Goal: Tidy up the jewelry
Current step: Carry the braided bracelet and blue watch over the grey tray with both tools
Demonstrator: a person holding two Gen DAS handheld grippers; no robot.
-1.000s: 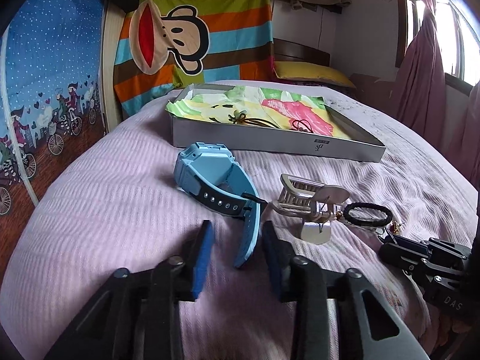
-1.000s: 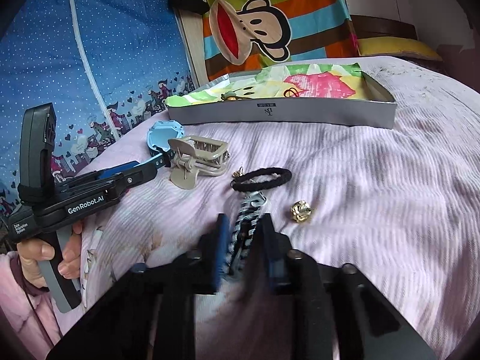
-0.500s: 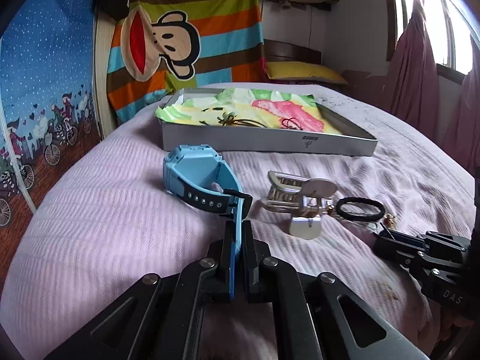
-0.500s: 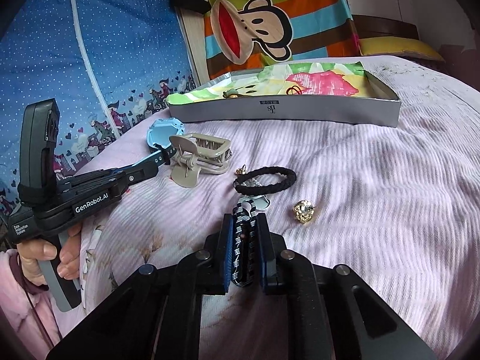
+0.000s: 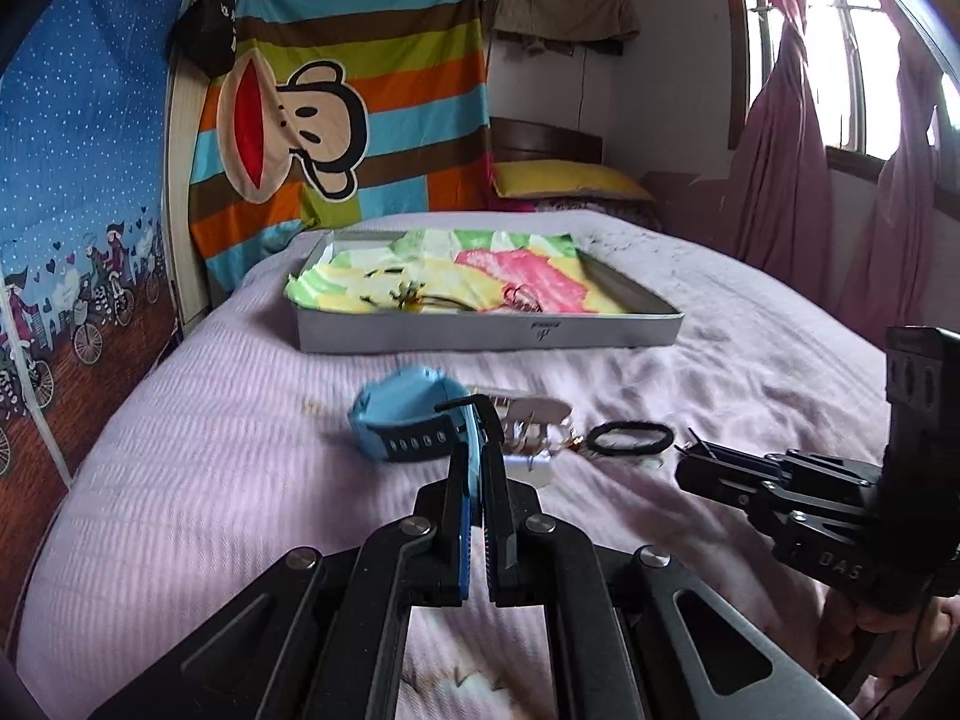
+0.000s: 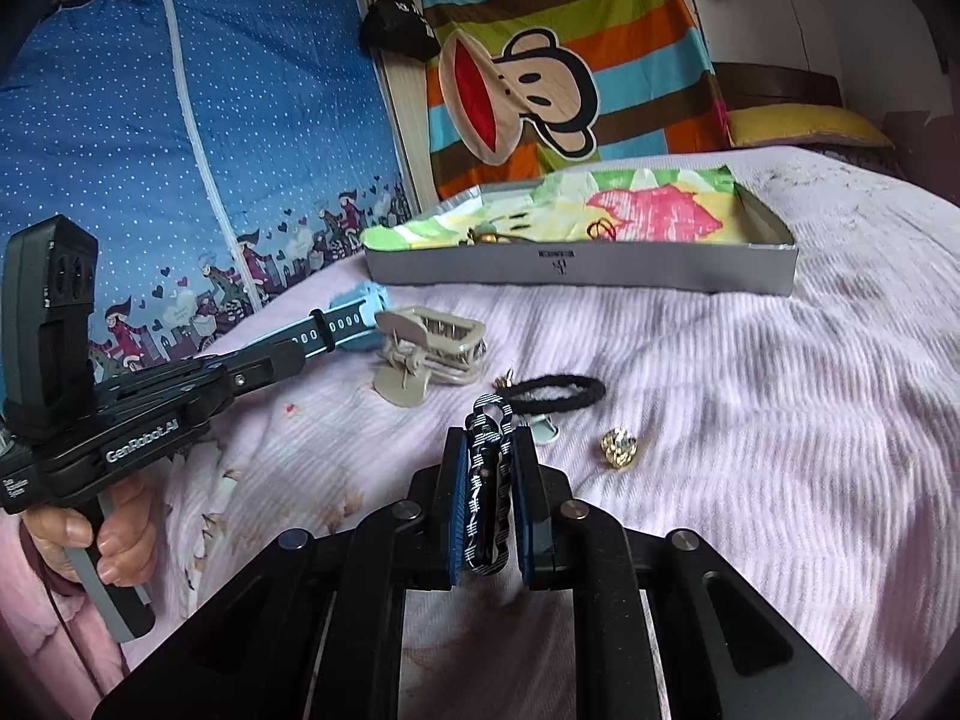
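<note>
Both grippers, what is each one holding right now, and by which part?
The left gripper pinches the blue watch by its strap end. The right gripper clamps a black-and-white striped hair clip along its length.

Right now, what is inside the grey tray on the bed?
The grey tray holds a colourful printed cloth, a gold-and-dark necklace and a small dark loop. The cloth hides the tray floor.
</note>
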